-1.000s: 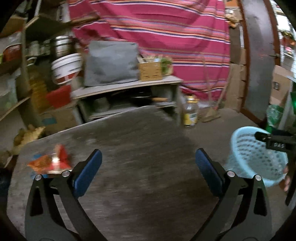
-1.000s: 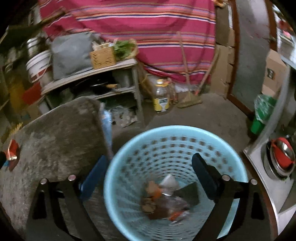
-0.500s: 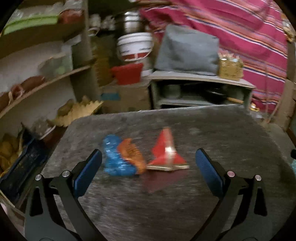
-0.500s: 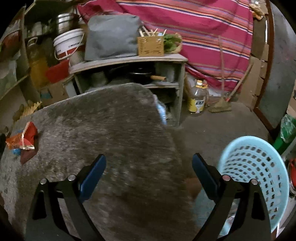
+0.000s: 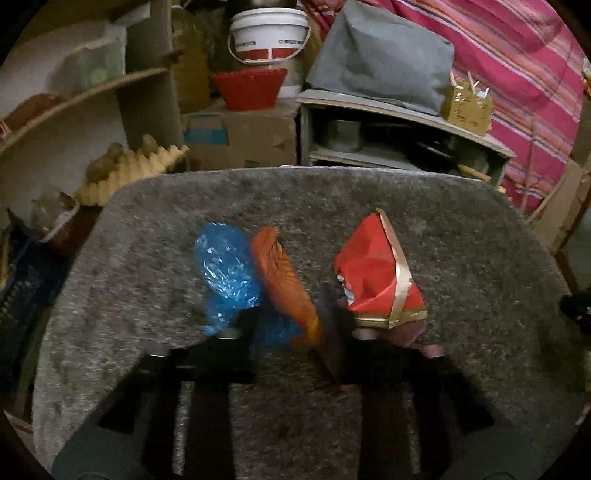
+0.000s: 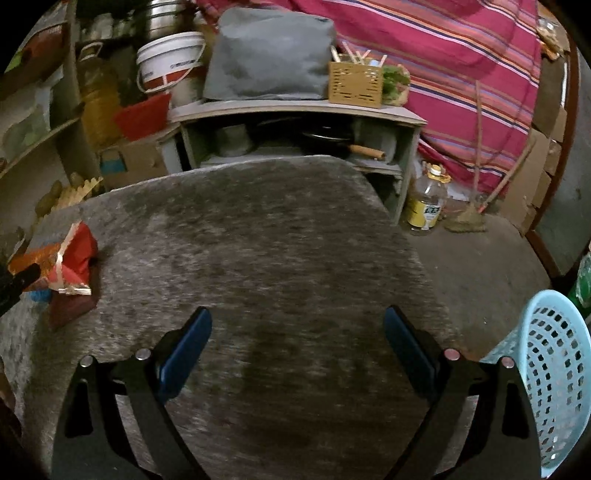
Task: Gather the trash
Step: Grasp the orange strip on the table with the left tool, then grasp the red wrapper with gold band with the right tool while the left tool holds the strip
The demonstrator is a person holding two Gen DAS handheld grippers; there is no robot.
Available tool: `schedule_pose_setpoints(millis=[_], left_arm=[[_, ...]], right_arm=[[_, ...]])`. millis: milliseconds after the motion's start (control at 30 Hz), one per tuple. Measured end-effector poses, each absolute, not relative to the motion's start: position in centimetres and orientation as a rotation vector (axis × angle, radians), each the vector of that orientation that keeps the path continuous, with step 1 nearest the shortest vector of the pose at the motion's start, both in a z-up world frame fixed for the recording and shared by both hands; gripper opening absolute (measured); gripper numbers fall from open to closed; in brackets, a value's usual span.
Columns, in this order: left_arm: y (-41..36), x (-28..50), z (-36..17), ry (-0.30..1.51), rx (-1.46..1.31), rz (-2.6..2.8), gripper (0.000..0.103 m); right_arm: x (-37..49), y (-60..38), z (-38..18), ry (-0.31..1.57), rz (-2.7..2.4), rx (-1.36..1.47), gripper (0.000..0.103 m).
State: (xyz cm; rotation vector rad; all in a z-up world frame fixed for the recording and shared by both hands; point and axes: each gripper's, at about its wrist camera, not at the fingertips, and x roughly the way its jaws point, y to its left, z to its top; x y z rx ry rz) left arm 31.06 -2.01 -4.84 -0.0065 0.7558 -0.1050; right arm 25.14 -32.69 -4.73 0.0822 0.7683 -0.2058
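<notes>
Blurred dark left claw [image 5: 295, 332] at orange wrapper [image 5: 282, 280], grip unclear (motion smear); right claw [image 6: 297, 350] spread wide.

A grey felt-like table top [image 6: 280, 236] fills the near ground. Behind it stands a low grey shelf unit [image 6: 406, 144] with a pan's wooden handle [image 6: 365, 150] poking out of its upper bay. On top lie a grey cushion [image 6: 269, 55] and, to its right, a small wicker box [image 6: 355, 84] holding sticks. A pink striped cloth [image 6: 461, 55] hangs across the far wall. To the left sit a white bucket [image 5: 269, 35], a red basket [image 5: 248, 88] below it and a cardboard box [image 5: 255, 142]; further left is what may be an egg tray [image 5: 129, 170], though blur leaves it uncertain. On the floor to the right stands an oil bottle [image 6: 426, 206], beside a broom [image 6: 469, 218].
</notes>
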Motion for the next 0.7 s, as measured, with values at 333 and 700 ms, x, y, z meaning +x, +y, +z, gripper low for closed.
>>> schedule_pose_setpoints(millis=[333,700], left_arm=[[1.1,27.2,-1.0,0.605,0.039,-0.134,0.008],[9.6,27.0,-1.3,0.618,-0.041,-0.01,0.008]], right_arm=[[26.5,-26.4,-4.4,0.76,-0.108,0.044,0.092],[30.1,-16.4,-2.9,0.726,-0.04,-0.1,0.092]])
